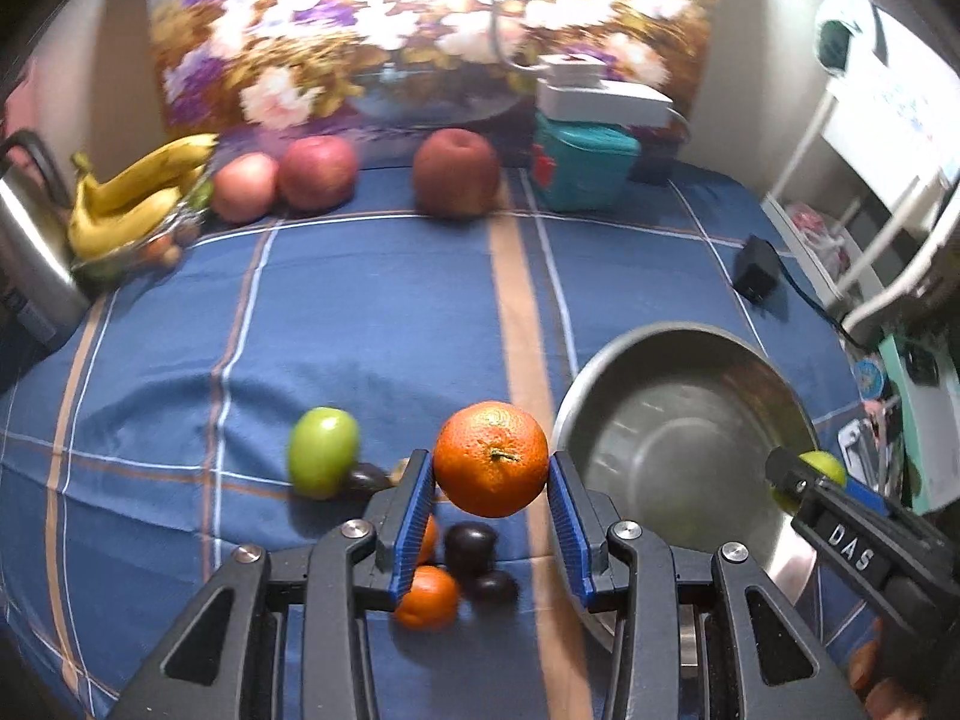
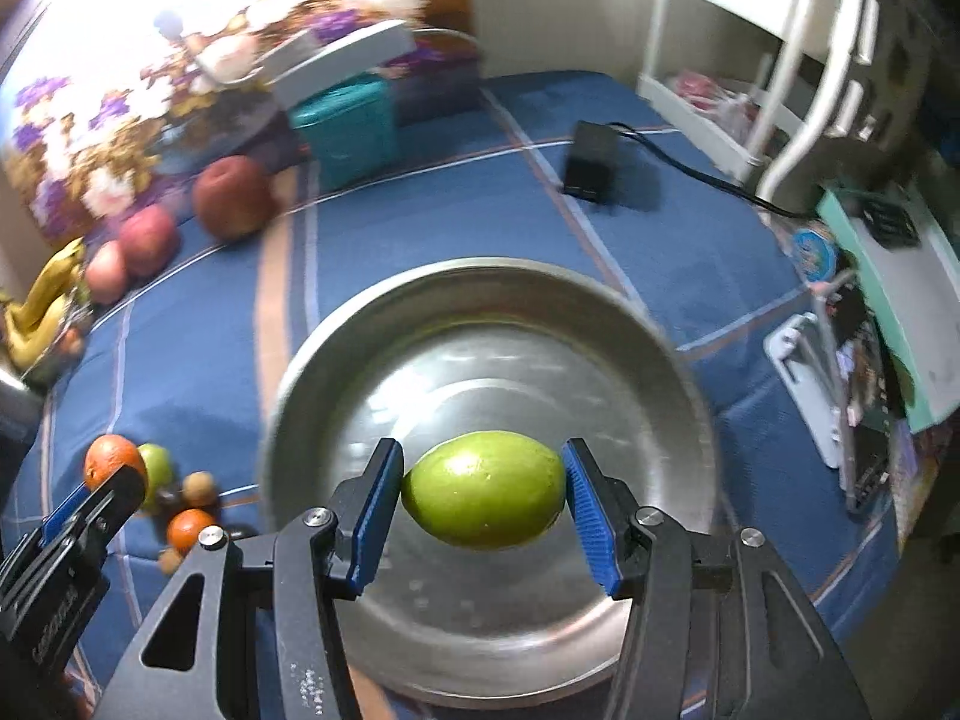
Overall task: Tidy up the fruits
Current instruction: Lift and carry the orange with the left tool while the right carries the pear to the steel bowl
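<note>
Each camera sits just behind its own hand-held gripper, looking steeply down, close over the tabletop (image 1: pixel 372 324); both views share the metal bowl (image 1: pixel 678 360) and the far apples (image 1: pixel 315 171)

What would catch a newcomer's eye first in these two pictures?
The orange clamped in the left tool, lifted above the blue checked cloth. Then the green fruit gripped by the right tool, hanging over the empty steel bowl.

Black tongs (image 1: pixel 491 504); ribbed blue pads (image 1: pixel 414 516); silver screws (image 1: pixel 358 528)
</note>
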{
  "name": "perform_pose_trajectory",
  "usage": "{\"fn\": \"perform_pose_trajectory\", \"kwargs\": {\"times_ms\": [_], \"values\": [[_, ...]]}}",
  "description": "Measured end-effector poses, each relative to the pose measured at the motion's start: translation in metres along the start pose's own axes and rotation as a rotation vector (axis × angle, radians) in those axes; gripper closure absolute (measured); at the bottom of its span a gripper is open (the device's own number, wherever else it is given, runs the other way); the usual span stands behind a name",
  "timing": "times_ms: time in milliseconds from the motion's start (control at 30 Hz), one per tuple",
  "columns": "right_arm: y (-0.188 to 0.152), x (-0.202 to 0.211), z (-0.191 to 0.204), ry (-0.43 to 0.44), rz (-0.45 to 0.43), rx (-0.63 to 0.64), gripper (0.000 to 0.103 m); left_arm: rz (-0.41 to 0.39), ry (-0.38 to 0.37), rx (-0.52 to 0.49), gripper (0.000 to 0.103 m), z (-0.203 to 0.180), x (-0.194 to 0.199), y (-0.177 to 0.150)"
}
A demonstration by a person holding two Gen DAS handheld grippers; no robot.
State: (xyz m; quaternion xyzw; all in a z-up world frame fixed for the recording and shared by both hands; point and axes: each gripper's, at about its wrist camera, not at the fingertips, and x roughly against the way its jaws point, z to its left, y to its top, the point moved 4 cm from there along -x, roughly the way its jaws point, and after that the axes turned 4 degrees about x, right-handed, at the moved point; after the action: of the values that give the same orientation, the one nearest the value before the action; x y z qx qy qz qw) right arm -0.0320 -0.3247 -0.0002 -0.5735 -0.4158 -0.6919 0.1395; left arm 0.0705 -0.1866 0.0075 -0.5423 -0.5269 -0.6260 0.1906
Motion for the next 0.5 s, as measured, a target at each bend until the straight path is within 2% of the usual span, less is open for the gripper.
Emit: {"fn": "perform_pose_trajectory", "kwargs": {"times_ms": [233,500], "values": [[-0.002,0.001,-0.043,-0.029,0.003,-0.073,0.047,0.006,-0.021,-0.088,0.062,-0.034,-0.003,-0.006],[-0.006,-0.008,-0.06,-0.028,0.032,-0.108,0.047,0.037,-0.033,-0.166,0.062,-0.063,-0.017,-0.019]]}}
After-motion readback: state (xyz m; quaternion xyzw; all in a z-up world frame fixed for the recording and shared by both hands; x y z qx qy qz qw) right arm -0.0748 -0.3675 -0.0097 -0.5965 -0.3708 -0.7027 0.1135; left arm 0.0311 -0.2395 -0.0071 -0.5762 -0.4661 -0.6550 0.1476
